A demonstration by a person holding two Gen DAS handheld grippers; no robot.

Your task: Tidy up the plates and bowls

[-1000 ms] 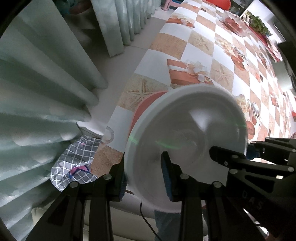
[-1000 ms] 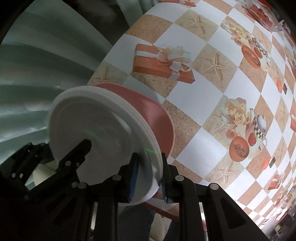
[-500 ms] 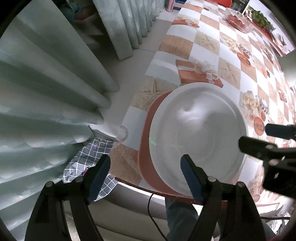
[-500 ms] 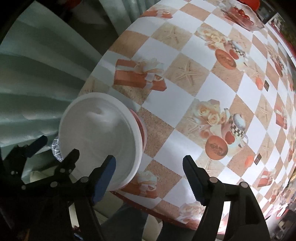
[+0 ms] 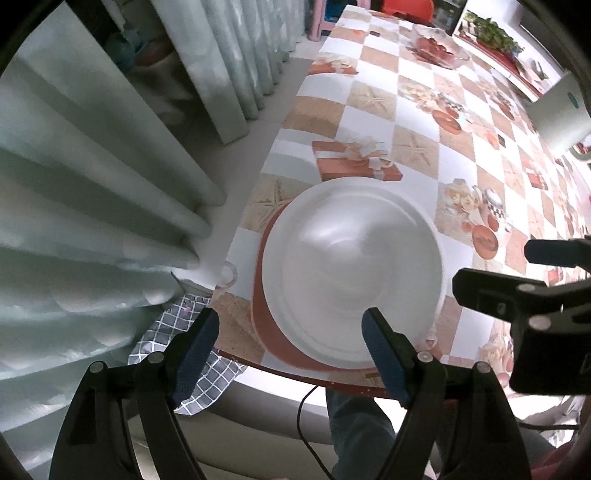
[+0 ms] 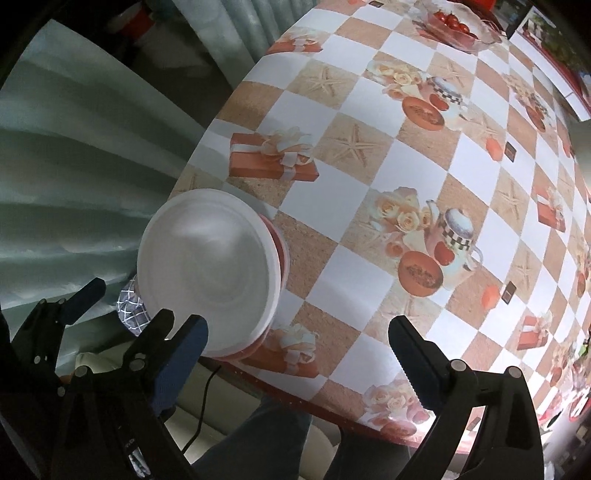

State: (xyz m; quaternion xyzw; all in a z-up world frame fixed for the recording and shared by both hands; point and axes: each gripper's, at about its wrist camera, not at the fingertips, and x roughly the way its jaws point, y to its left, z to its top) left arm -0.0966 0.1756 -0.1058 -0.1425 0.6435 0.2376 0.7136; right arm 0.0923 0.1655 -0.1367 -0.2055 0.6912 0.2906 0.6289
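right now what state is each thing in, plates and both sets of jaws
white plate: released, lying flat on the red plate, right side up
red plate: flat on the table near its edge, mostly covered by the white plate
left gripper: jaws open, holding nothing
right gripper: jaws open, holding nothing
glass bowl: at the far end, upright, red fruit inside

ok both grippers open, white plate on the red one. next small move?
Probably lift both clear: the white plate rests stacked on the red plate near the table's edge, and the left gripper and right gripper hold nothing.
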